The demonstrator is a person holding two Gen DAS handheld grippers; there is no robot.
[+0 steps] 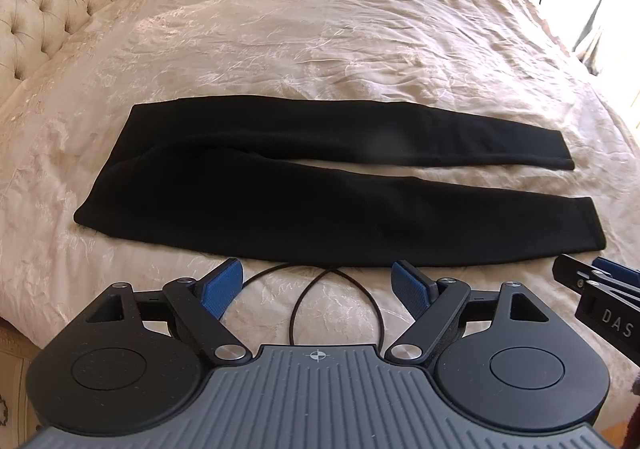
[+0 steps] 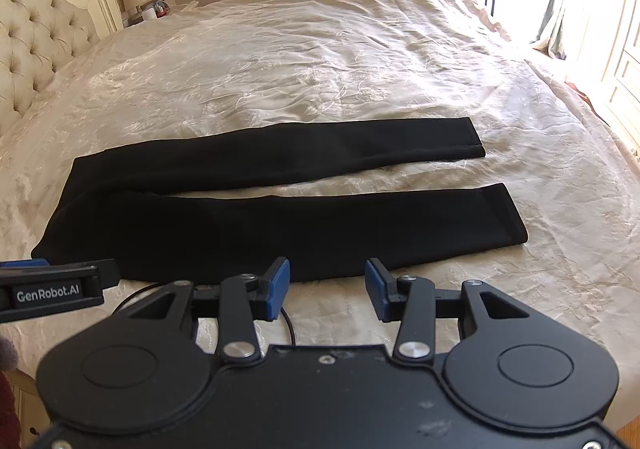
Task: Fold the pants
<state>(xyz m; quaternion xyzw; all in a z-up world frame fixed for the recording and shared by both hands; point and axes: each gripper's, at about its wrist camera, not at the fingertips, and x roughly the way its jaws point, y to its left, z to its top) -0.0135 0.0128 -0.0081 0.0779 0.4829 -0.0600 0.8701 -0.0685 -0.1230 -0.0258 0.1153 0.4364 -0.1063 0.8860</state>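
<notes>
Left wrist view, one pair of black pants [image 1: 248, 185] flat on bed [image 1: 320, 29], two grippers, left gripper [image 1: 318, 289] jaws wide, right gripper [image 2: 327, 287] jaws wide

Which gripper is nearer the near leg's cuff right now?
Right. The right gripper hangs open at the near edge of the black pants, a little waist-side of the near leg's cuff. The left gripper, also open, sits farther along toward the waist.

Both wrist views sit low at the bed's near edge, facing across the bedspread [image 1: 320, 29] toward the far side. Left view is nearer the headboard [image 1: 44, 9], upper left of frame; right view sits further right. Shared: black pants [image 2: 260, 217] mid-frame, headboard, window at upper right.
</notes>
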